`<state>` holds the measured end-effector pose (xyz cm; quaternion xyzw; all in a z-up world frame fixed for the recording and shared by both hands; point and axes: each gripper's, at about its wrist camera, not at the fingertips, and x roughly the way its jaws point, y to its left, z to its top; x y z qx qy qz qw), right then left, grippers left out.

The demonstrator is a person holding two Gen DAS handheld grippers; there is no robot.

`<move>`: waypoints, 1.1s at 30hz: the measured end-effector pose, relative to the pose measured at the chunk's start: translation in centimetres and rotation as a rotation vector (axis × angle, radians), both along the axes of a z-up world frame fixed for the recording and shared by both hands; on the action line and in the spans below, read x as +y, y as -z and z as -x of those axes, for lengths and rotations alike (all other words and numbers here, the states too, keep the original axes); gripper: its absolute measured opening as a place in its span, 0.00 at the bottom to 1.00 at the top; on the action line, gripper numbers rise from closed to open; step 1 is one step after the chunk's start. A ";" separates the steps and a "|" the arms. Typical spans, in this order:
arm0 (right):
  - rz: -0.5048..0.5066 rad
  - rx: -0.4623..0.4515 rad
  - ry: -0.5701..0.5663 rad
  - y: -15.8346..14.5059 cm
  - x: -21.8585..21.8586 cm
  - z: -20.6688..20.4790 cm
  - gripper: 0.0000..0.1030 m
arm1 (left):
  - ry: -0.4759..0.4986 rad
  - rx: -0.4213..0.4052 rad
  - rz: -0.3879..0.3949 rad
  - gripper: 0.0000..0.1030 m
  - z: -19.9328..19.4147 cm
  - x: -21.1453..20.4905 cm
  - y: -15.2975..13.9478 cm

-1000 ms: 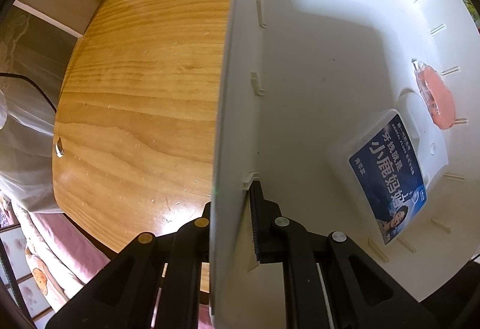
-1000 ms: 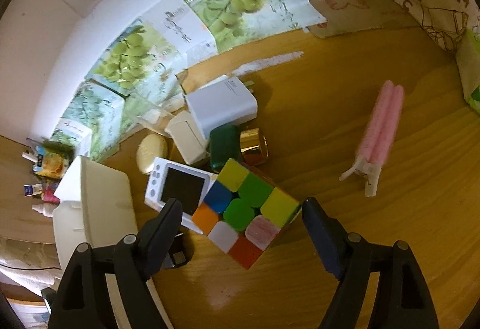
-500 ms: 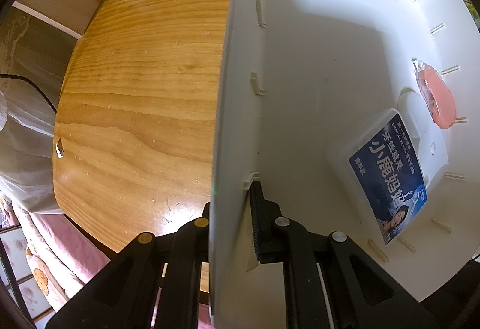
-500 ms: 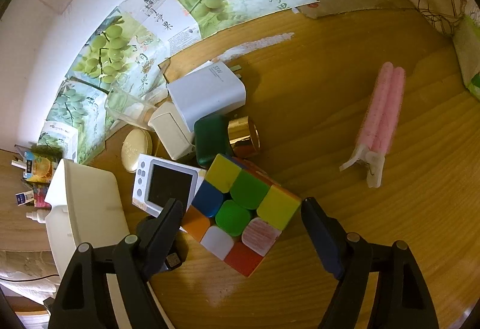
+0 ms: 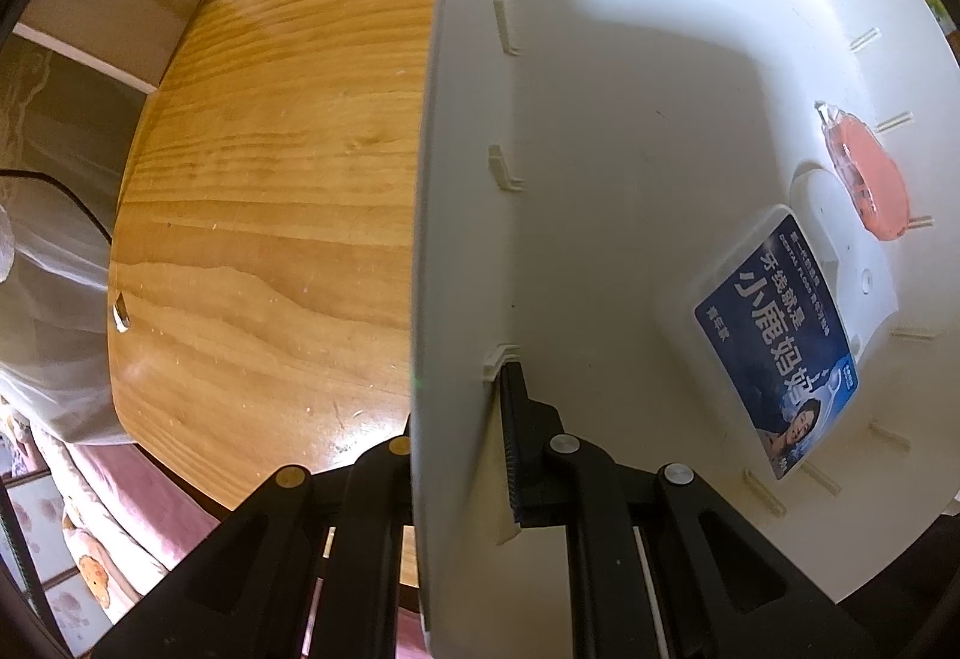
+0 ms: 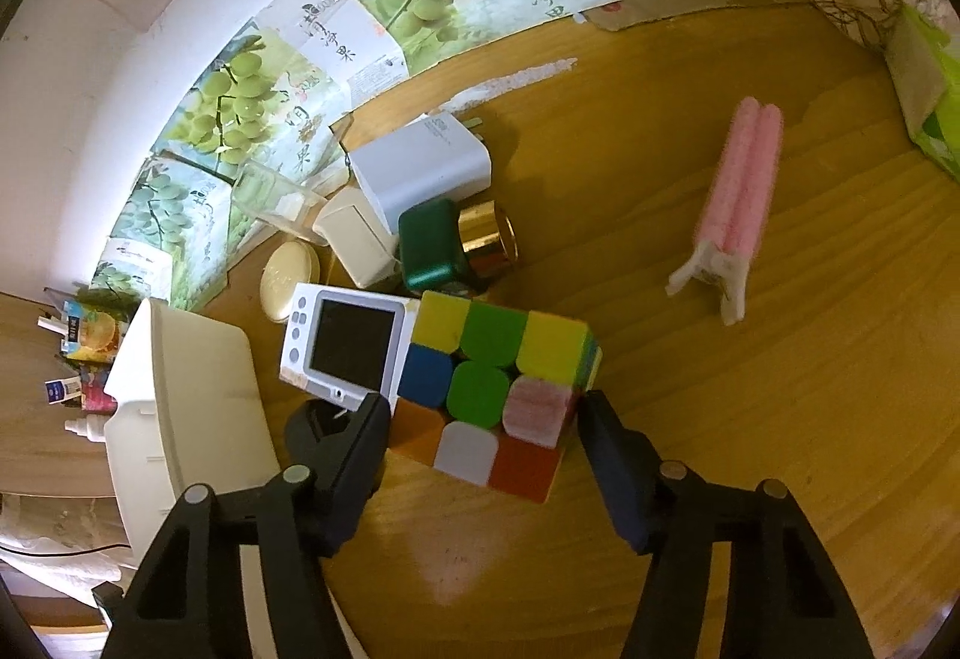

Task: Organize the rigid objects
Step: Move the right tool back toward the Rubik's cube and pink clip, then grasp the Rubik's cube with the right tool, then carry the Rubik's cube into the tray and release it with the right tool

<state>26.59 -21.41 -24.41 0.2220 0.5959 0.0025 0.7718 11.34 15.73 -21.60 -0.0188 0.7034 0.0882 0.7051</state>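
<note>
Low in the right wrist frame, between our two dark fingers, sits the colour cube [image 6: 492, 389], and this is where the change lies: a second ago our right gripper [image 6: 480, 419] stood wide with clear desk on either side of the cube, and its fingers have just been closing, so that now the left fingertip [image 6: 366, 419] is against the orange corner and the right one meets the pink-and-red edge. We judge the pads to be touching, or all but touching, the cube's sides; whether they press firmly yet we cannot tell, and the cube rests on the wooden desk [image 6: 750, 449], not lifted. Just above it in the frame the small white screen device [image 6: 345, 347] lies touching the cube, with the green and gold bottle [image 6: 450, 245] and white charger [image 6: 420, 167] crowded behind, and the pink clip [image 6: 738, 203] well apart at the right. Our left gripper [image 5: 498, 431] has not changed: its fingers are clamped together on the near wall of the white bin [image 5: 468, 179], holding it steady. Inside, toward the right of that frame, lie the blue-labelled floss box [image 5: 774, 335] and an orange tape dispenser [image 5: 870, 179]. We judge the cube is about to be gripped for the bin, and the neighbouring device could be dragged along.
</note>
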 end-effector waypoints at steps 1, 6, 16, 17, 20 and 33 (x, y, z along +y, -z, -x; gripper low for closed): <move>-0.002 0.000 0.003 -0.1 0.0 0.3 0.60 | 0.005 -0.001 0.000 0.12 0.0 -0.1 0.0; -0.022 0.011 0.032 -0.1 -0.1 1.4 0.60 | 0.025 0.000 0.001 0.12 -0.1 -0.4 -0.2; -0.052 -0.010 0.059 -1.6 1.0 3.5 0.57 | 0.070 -0.005 -0.004 0.11 -0.1 -0.8 -0.5; -0.055 -0.012 0.056 -1.8 1.2 3.6 0.57 | 0.076 -0.006 -0.005 0.11 -0.1 -0.9 -0.5; -0.076 -0.021 0.045 -2.4 2.2 4.2 0.57 | 0.097 -0.010 -0.009 0.11 0.0 -1.1 -0.6; -0.090 -0.187 -0.159 -7.7 9.1 7.0 0.57 | 0.159 -0.012 0.002 0.10 -0.1 -2.6 -1.2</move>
